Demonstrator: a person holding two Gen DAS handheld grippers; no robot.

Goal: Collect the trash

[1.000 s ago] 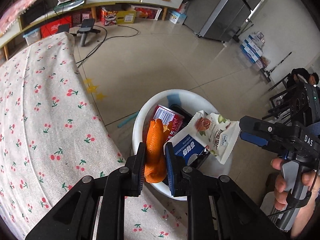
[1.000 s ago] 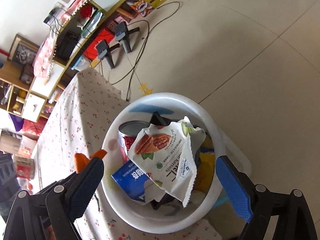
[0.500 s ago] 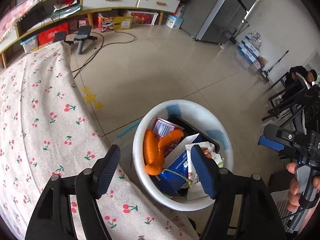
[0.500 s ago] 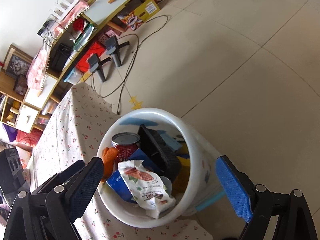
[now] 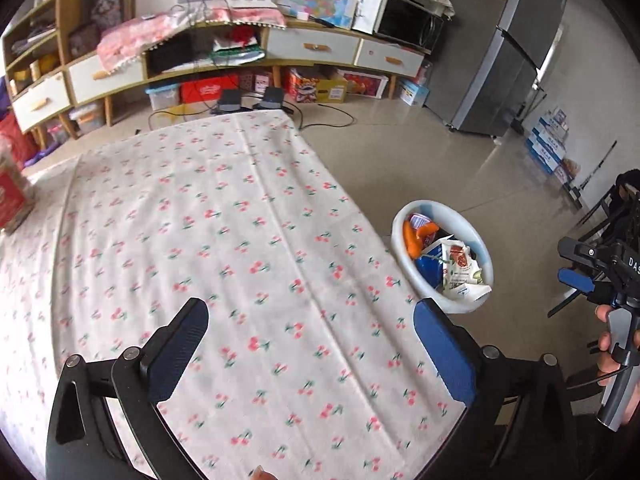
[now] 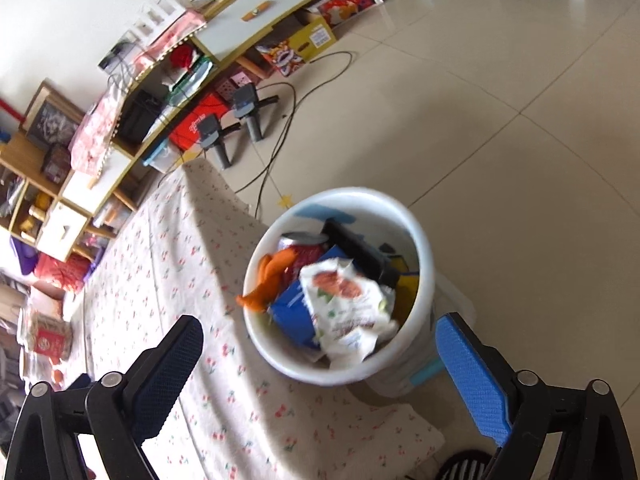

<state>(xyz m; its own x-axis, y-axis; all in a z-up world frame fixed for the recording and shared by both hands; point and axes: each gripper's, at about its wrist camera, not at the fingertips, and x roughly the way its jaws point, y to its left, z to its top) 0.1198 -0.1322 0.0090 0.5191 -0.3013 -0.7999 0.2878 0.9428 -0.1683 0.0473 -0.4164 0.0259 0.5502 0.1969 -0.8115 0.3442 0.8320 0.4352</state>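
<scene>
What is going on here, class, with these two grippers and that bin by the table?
A person holds a gripper in each hand to collect trash. Both the left gripper and the right gripper are open and hold nothing. The white bin beside the table holds orange peel, a red can, a blue carton and a snack wrapper.

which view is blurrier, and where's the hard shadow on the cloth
Right wrist view is blurrier: the wrapper and bin rim smear, as from motion. Its cloth carries a hard diagonal shadow band with bright sun patches beside it. Left wrist view is sharper and evenly lit, though fisheye bends the cabinet and darkens the corners.
</scene>
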